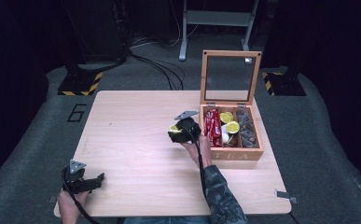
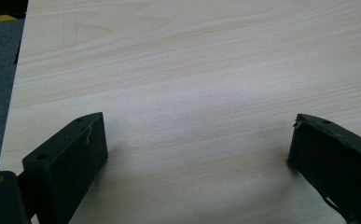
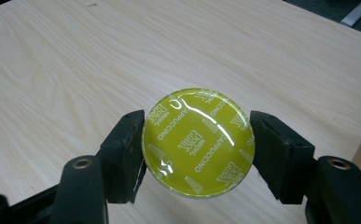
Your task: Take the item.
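A round yellow-lidded coffee capsule (image 3: 198, 142) marked "cappuccino" sits between the two black pads of my right gripper (image 3: 197, 149), which is shut on it above the bare tabletop. In the high view that right gripper (image 1: 174, 131) hovers over the middle of the table, just left of the wooden tea box (image 1: 232, 154), with a sliver of the yellow capsule (image 1: 174, 128) showing. My left gripper (image 1: 99, 179) rests low near the table's front left corner. Its jaws stand wide apart in the left gripper view (image 2: 197, 154), with only wood grain between them.
The tea box has its glass lid (image 1: 229, 77) propped upright and holds red sachets (image 1: 211, 127), two more yellow capsules (image 1: 232, 126) and brown items on the right. The light wooden table (image 1: 136, 158) sits on grey carpet; cables and stand legs lie behind it.
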`<state>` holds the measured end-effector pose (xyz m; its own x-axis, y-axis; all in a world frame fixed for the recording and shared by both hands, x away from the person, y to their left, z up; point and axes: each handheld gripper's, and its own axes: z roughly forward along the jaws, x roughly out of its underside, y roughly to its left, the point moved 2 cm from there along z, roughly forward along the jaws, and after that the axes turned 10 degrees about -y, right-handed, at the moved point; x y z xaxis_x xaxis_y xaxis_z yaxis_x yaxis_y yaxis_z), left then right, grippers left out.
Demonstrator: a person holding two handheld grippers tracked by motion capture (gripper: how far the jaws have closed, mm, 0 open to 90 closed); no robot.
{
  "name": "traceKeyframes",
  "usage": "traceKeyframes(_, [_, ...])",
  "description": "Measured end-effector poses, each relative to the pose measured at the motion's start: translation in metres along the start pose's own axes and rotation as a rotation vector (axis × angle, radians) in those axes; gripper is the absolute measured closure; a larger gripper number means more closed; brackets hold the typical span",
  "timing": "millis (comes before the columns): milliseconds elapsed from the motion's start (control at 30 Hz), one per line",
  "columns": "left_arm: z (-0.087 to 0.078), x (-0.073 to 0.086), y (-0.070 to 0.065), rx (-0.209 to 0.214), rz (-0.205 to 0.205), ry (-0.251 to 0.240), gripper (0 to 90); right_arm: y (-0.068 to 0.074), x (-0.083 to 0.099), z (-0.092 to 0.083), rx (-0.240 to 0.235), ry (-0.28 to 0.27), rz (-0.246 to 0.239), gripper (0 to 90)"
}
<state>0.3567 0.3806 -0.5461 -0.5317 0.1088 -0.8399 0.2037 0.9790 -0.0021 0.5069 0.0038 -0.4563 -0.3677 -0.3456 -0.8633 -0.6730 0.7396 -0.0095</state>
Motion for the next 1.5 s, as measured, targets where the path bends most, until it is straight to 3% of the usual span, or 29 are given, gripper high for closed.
traceKeyframes(900, [0.0,0.0,0.0,-0.001,0.003,-0.004,4.2,0.012,0.017,0.046,-0.028,0.068,0.058,37.5])
traceKeyframes(1000, [0.0,0.0,0.0,-0.001,0.002,-0.004,4.2,0.014,0.019,0.051,-0.027,0.068,0.071,37.5])
traceKeyframes(1067, [0.0,0.0,0.0,0.0,0.002,-0.004,4.2,0.016,0.021,0.052,-0.024,0.093,0.105,37.5])
traceKeyframes(1133, [0.0,0.0,0.0,0.0,0.001,-0.003,4.2,0.014,0.023,0.056,-0.035,0.088,0.059,37.5])
traceKeyframes(1367, [0.0,0.0,0.0,0.0,0.001,-0.004,4.2,0.02,0.028,0.062,-0.017,0.119,0.087,37.4])
traceKeyframes(1433, [0.0,0.0,0.0,-0.001,0.002,-0.004,4.2,0.019,0.027,0.063,-0.012,0.107,0.048,37.4])
traceKeyframes(1500, [0.0,0.0,0.0,-0.001,0.002,-0.005,4.2,0.02,0.028,0.064,-0.007,0.102,0.047,37.4])
